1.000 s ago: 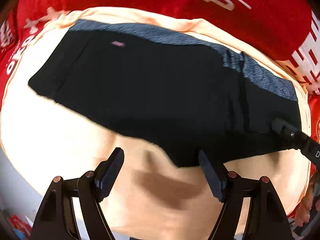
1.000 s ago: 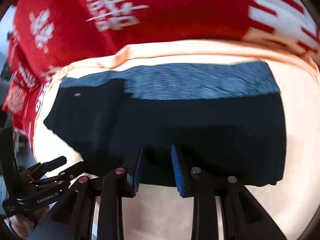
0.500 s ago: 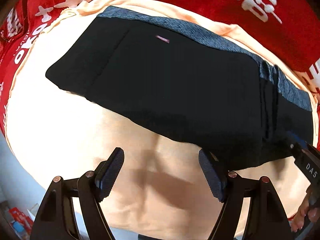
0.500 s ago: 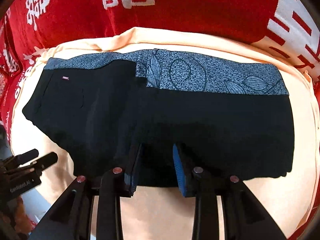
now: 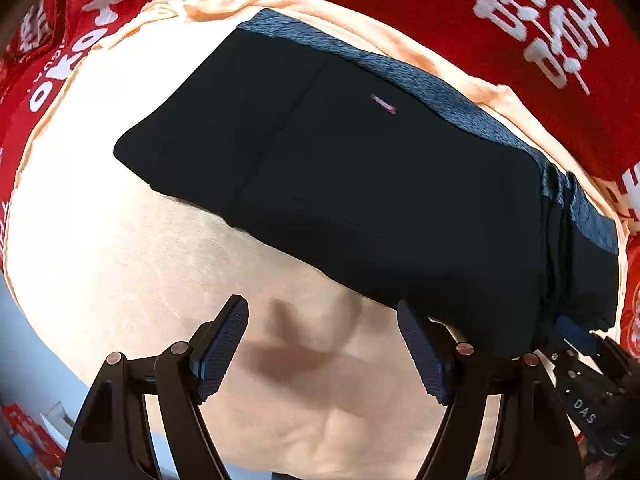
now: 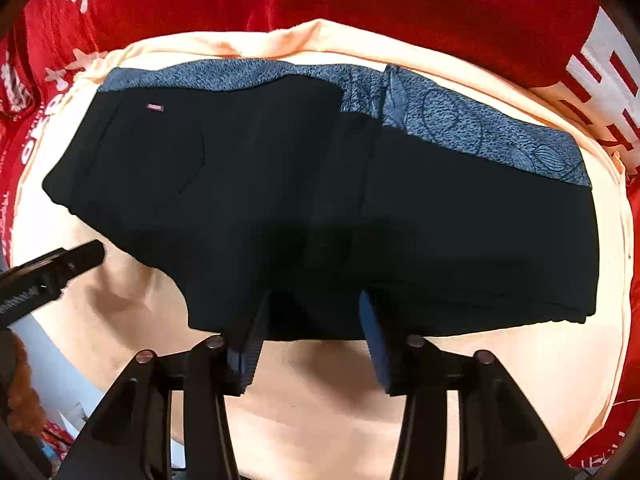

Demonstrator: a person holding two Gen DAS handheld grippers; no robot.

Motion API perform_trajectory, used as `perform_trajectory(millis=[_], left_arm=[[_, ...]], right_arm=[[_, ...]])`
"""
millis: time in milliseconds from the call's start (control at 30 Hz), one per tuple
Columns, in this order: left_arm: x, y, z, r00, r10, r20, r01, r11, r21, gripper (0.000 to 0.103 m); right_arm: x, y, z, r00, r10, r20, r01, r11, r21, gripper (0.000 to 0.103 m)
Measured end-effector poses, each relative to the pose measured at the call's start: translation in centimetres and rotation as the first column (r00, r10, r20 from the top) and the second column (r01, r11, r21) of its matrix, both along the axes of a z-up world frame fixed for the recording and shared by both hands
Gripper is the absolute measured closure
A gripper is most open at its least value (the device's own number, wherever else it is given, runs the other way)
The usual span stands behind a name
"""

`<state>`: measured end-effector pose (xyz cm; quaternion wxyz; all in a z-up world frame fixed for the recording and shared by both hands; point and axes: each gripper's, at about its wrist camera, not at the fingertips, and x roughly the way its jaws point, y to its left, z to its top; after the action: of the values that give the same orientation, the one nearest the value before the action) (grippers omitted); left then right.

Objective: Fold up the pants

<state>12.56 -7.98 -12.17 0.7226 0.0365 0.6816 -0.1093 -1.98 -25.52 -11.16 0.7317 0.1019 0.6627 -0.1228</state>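
Observation:
Black pants (image 5: 360, 184) with a blue-grey patterned side band lie folded lengthwise on a peach cloth (image 5: 120, 240). They also show in the right wrist view (image 6: 320, 200). My left gripper (image 5: 322, 344) is open and empty, just in front of the pants' near edge. My right gripper (image 6: 310, 332) is open, with both fingers at the near edge of the pants around the middle; it holds nothing. Its fingers (image 5: 576, 340) show at the right of the left wrist view. The left gripper's finger (image 6: 52, 268) shows at the left of the right wrist view.
The peach cloth (image 6: 480, 380) covers a surface over a red fabric with white characters (image 6: 400, 12). The cloth's near edge (image 5: 40, 340) drops off at the lower left, with clutter below it.
My left gripper has slid left along the pants' near edge, so the pants now sit further right in its view. My right gripper has opened wider at the same spot.

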Motion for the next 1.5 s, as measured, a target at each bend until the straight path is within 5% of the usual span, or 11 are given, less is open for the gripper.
perform_trajectory(millis=[400, 700, 1100, 1500], left_arm=[[0.7, 4.5, -1.6, 0.999, 0.054, -0.002, -0.054, 0.998, -0.035, 0.025], [1.4, 9.7, -4.1, 0.983, 0.173, -0.068, -0.183, 0.963, -0.197, 0.025], [5.2, 15.1, -3.6, 0.939, 0.335, -0.079, -0.34, 0.868, -0.362, 0.025], [6.4, 15.0, -4.1, 0.906, 0.403, -0.129, -0.404, 0.733, -0.547, 0.022]], right_arm=[[0.6, -0.3, -1.0, 1.0, -0.023, -0.018, 0.023, 1.0, 0.001, 0.048], [1.2, 0.1, -1.6, 0.999, -0.027, -0.032, 0.027, 0.999, -0.019, 0.047], [1.1, 0.7, -2.0, 0.999, -0.019, -0.04, 0.018, 1.0, -0.026, 0.046], [1.1, 0.9, -2.2, 0.999, -0.011, -0.04, 0.01, 1.0, -0.025, 0.046]])
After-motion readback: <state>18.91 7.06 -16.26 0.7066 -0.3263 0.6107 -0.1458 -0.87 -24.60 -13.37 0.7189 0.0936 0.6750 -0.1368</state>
